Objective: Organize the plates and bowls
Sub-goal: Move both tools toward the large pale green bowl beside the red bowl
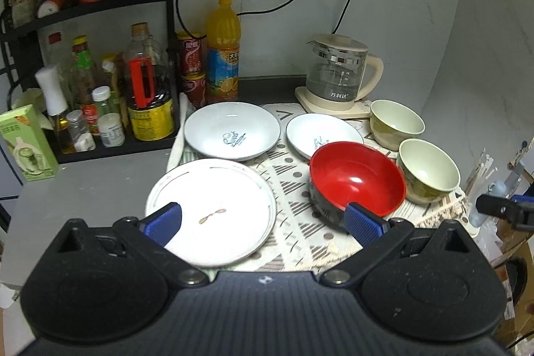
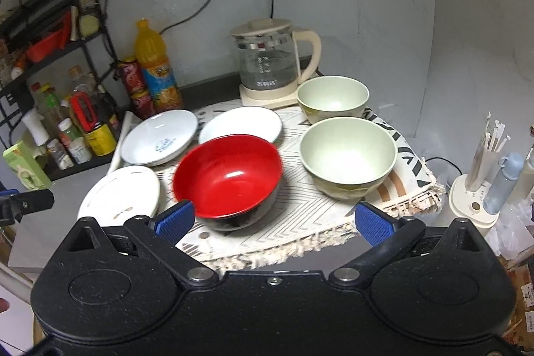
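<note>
Nothing appears stacked yet: every dish lies singly on the fringed, patterned mat (image 1: 293,189), so the sorting seems still to do. From left: flat white plate (image 1: 213,209), two shallow glazed white dishes (image 1: 232,130) (image 1: 320,135), glossy red bowl (image 1: 357,177) with black outside, two matte pale-green bowls (image 1: 429,169) (image 1: 397,122). Left gripper (image 1: 263,221) and right gripper (image 2: 273,221) hover at the mat's near edge, fingers wide apart, empty.

right gripper (image 2: 273,221) spread wide | red bowl (image 2: 228,175) near left pad
</note>
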`<move>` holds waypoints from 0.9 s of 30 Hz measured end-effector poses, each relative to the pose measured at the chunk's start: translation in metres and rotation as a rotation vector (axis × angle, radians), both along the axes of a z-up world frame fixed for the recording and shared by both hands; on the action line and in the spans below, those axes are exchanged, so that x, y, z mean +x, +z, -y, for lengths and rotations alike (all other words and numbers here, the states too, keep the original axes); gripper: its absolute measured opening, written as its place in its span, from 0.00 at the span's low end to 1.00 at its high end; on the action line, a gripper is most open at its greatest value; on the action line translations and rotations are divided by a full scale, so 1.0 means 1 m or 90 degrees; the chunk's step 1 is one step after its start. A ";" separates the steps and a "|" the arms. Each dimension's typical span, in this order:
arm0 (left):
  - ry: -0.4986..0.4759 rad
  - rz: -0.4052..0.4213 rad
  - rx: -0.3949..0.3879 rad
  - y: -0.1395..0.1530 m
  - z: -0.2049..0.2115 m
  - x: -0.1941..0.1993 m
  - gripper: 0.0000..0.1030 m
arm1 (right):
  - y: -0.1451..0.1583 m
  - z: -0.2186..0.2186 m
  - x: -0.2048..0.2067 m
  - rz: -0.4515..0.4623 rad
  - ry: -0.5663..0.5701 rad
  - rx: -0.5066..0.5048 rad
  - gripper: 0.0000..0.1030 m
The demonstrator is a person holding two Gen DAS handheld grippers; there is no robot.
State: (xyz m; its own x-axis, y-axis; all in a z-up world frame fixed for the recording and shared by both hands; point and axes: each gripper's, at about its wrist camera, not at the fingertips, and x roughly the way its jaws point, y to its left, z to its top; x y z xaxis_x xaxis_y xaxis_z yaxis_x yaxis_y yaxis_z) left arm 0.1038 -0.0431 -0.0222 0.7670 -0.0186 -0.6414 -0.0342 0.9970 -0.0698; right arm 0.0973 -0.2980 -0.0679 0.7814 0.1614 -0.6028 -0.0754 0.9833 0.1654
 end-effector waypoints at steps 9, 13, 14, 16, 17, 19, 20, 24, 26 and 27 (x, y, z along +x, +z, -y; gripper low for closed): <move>-0.009 -0.023 -0.024 -0.008 0.025 0.058 0.99 | -0.011 0.031 0.050 -0.013 0.018 0.015 1.00; -0.032 -0.024 -0.010 -0.014 0.042 0.083 0.99 | -0.017 0.042 0.068 -0.021 0.006 0.014 1.00; -0.036 -0.027 -0.011 -0.017 0.047 0.091 0.99 | -0.019 0.045 0.072 -0.024 0.000 0.013 0.99; -0.053 -0.033 -0.020 -0.022 0.055 0.104 0.99 | -0.025 0.052 0.081 -0.030 -0.007 0.017 0.97; -0.060 -0.036 -0.025 -0.025 0.060 0.110 0.99 | -0.027 0.055 0.085 -0.034 -0.009 0.019 0.95; -0.072 -0.039 -0.032 -0.029 0.066 0.122 0.99 | -0.032 0.063 0.095 -0.042 -0.013 0.025 0.91; -0.080 -0.042 -0.037 -0.031 0.071 0.129 0.99 | -0.034 0.066 0.099 -0.046 -0.015 0.029 0.88; -0.115 -0.053 -0.046 -0.036 0.089 0.156 0.97 | -0.041 0.083 0.117 -0.061 -0.023 0.047 0.83; -0.135 -0.059 -0.046 -0.038 0.100 0.173 0.97 | -0.044 0.090 0.124 -0.066 -0.029 0.054 0.79; -0.144 -0.062 -0.048 -0.039 0.104 0.178 0.97 | -0.045 0.093 0.128 -0.069 -0.033 0.059 0.78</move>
